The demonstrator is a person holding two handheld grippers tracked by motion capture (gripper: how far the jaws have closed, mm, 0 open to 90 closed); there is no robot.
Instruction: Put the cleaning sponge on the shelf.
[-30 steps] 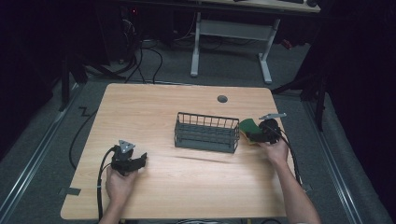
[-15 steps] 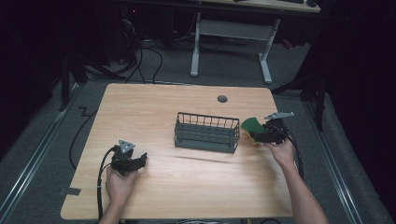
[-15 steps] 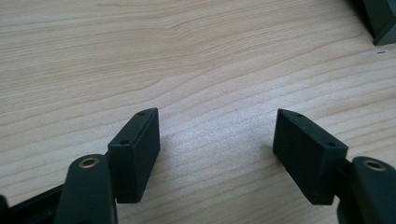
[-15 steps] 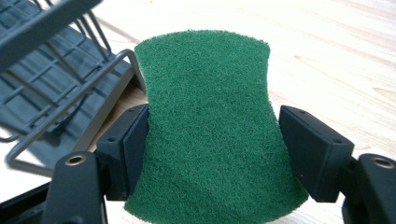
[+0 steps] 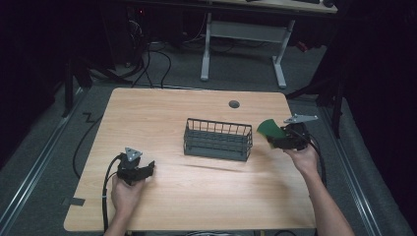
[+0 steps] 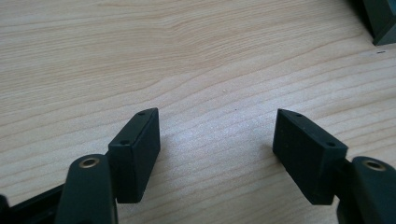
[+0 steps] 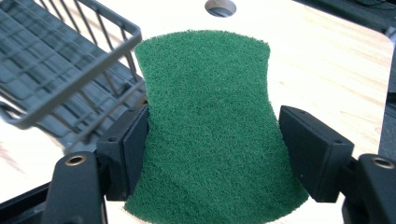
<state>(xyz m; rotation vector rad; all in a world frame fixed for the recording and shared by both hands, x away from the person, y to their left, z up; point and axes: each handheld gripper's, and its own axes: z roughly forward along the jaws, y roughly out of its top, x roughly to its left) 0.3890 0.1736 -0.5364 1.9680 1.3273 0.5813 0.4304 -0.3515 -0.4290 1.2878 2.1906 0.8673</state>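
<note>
High view: your right gripper (image 5: 284,141) is held above the right part of the wooden worktop (image 5: 196,201), just beside the right end of the grey wire basket (image 5: 218,139), with a green scouring pad (image 5: 269,129) projecting from it toward the basket. Right gripper view: the scouring pad (image 7: 210,126) lies flat between your two black fingers (image 7: 130,147), with its waisted middle at their level. Your left-hand finger presses against the pad's edge; the right-hand finger stands at the opposite edge, and the picture cannot confirm firm contact there. The pad extends well forward of the fingertips, and its rounded near end reaches back toward the camera. The basket (image 7: 56,70) sits to the left of the pad in that view, its rim corner close to the pad's far left corner, and a round cable hole (image 7: 220,6) in the worktop lies beyond the pad's far edge. In the high view, your left gripper (image 5: 140,171) rests low over the front left area of the worktop, well apart from the basket, with your left hand (image 5: 125,192) behind it. Left gripper view: your fingers (image 6: 136,154) stand wide apart with bare wood grain between them, and one dark corner of the basket (image 6: 380,21) appears at the top right.
</note>
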